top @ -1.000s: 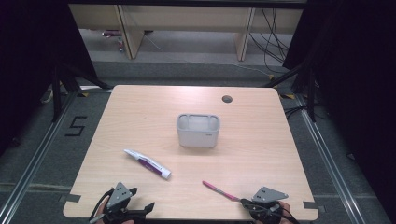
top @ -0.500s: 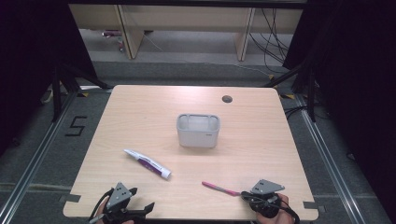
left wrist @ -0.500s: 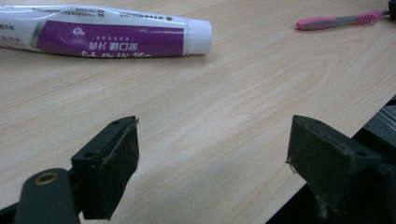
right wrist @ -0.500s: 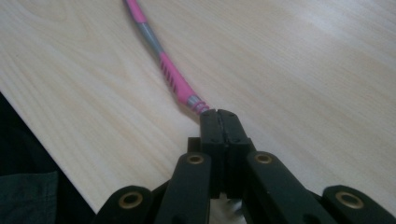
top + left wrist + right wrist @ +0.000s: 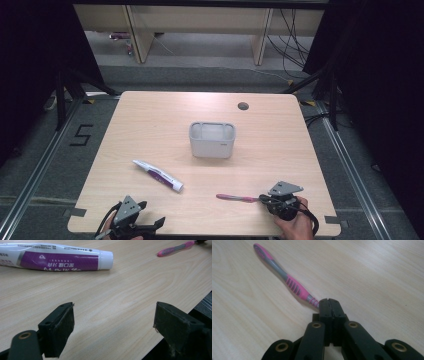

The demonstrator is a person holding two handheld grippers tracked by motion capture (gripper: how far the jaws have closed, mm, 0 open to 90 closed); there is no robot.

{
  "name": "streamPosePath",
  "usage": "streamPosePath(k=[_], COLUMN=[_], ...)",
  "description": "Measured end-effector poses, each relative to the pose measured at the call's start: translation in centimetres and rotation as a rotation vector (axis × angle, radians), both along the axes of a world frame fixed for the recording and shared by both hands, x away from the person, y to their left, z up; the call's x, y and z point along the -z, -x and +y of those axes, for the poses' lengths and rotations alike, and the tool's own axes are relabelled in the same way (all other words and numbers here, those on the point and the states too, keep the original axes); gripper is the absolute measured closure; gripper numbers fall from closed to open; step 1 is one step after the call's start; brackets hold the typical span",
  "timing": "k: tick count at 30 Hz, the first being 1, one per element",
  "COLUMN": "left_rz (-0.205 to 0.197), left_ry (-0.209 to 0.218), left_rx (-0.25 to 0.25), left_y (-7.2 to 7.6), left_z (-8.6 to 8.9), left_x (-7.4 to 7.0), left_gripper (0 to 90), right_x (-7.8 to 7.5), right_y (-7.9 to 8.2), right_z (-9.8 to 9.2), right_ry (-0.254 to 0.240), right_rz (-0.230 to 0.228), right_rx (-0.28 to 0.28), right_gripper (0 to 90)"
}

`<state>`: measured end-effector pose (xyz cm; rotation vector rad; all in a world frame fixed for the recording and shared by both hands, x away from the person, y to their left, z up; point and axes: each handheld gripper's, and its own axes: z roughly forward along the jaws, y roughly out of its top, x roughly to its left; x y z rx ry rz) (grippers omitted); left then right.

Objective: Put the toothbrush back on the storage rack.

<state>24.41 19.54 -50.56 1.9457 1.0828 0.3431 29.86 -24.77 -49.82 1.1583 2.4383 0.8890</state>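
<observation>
Since the earlier frames our right gripper (image 5: 263,199) has slid leftward along the near edge of the table (image 5: 150,120) and now meets the handle end of the pink toothbrush (image 5: 236,197). In the right gripper view its jaws are pressed fully together, tips at the toothbrush (image 5: 287,278) handle's end; we cannot tell whether they pinch it or merely touch it. The toothbrush lies flat on the wood, near the front right, bristle end pointing away toward the toothpaste tube (image 5: 157,175). Our left gripper (image 5: 150,227) sits at the front left edge, jaws spread wide and holding nothing. The grey container (image 5: 212,140) stands mid-table, well apart from both.
</observation>
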Motion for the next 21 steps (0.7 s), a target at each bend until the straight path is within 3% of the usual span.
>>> streamPosePath(k=[3,6,10,21], left_rz=[-0.001,0.002,-0.001,-0.008], left_ry=[0.006,0.0,-0.003,0.008], left_rx=[-0.004,-0.002,0.0,-0.001], left_y=[0.0,0.0,0.1,0.1], left_z=[0.0,0.0,0.0,0.1], left_x=[0.0,0.0,0.0,0.0], left_gripper=[16.2,16.2,16.2,16.2], right_x=[0.1,-0.1,0.1,0.2], right_y=[-0.7,-1.3,-2.0,-4.1], right_z=[0.0,0.1,0.1,0.4], right_ry=[0.017,0.012,0.02,0.025], right_rz=[-0.02,0.002,-0.022,-0.027], right_rx=[-0.006,0.008,0.005,0.009], right_gripper=[89.9,89.9,89.9,89.8])
